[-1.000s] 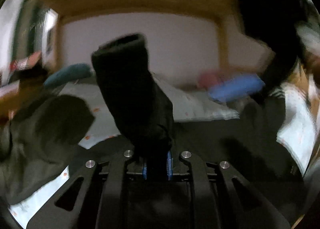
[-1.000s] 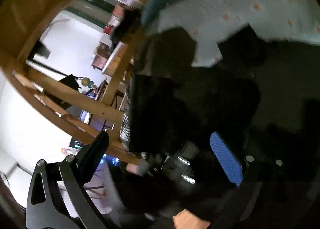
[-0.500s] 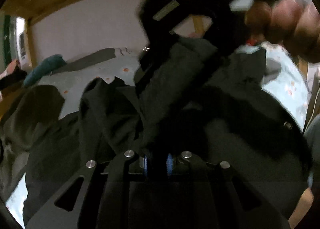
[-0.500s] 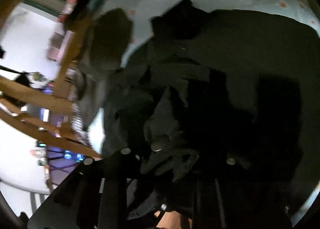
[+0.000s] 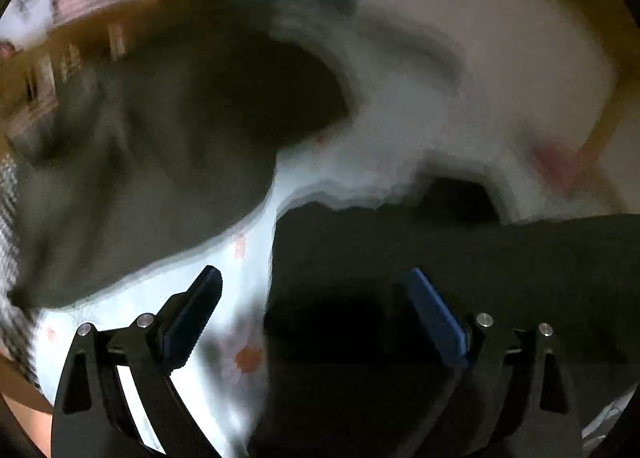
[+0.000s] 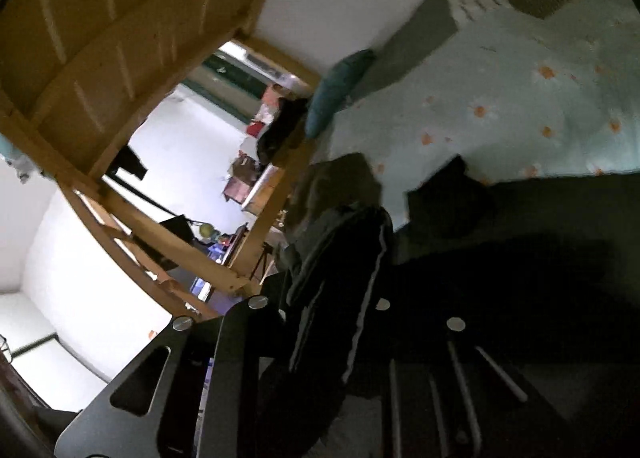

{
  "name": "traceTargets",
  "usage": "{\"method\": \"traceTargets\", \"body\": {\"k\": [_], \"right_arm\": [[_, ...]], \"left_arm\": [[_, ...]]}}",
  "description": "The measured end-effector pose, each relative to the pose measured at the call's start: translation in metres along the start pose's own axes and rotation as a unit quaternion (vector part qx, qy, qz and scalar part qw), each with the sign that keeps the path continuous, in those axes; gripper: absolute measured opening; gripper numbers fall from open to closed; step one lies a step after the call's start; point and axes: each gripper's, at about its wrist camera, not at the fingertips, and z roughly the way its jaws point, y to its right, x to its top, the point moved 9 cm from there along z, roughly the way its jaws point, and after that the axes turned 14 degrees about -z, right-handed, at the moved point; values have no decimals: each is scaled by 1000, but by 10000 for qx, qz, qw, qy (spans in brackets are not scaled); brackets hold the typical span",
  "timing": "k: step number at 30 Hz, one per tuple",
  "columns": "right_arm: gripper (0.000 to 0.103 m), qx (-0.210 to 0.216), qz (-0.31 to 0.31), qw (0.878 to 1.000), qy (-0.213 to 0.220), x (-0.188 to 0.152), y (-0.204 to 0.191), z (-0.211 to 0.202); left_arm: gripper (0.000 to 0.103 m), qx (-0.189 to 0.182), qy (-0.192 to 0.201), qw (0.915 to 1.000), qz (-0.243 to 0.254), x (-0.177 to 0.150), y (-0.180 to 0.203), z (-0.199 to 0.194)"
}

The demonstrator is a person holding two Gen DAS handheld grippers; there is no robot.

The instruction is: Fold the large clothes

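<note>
Pale blue cotton bedsheet printed with small orange flowers (image 6: 520, 98) covers the mattress; it serves as my folding surface. Wooden bunk-bed frame (image 6: 120, 70) overhead and to the side, room beyond it.

Large black fabric garment (image 5: 460, 258) lies spread across the near part of the sheet, flat enough to work on. Its edge runs just under my left claw. A second garment, dark olive-grey and crumpled (image 5: 152, 162), sits in a heap beside it, apart from the black one, probably waiting its turn or set aside. View here is smeared by motion, so details are poor.

Teal cushion (image 6: 336, 90) rests at the far edge of the bed, well away from the work.

Left gripper (image 5: 316, 298): blue-padded fingers spread wide, nothing between them, poised over the black garment's edge, I judge to take a new hold.

Right gripper (image 6: 320, 302): closed tight on a bunched fold of the black garment (image 6: 340, 258), a pale stitched seam running up the bunch. Held lifted, presumably to carry that part over for a fold.
</note>
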Motion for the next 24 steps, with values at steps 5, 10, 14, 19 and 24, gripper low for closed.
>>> {"method": "traceTargets", "body": {"k": [5, 10, 14, 19, 24], "right_arm": [[17, -57, 392, 9992, -97, -38, 44, 5], [17, 214, 180, 9995, 164, -32, 45, 6], [16, -975, 642, 9919, -497, -57, 122, 27], [19, -2282, 462, 9667, -1059, -101, 185, 29], [100, -4220, -918, 9019, -9, -57, 130, -37]], "left_arm": [[31, -494, -769, 9943, -547, -10, -1, 43], [16, -1025, -173, 9918, -747, 26, -8, -18], [22, -661, -268, 9962, -508, 23, -16, -7], [61, -443, -139, 9970, -618, 4, -26, 4], [93, -581, 1236, 9904, -233, 19, -8, -90]]}}
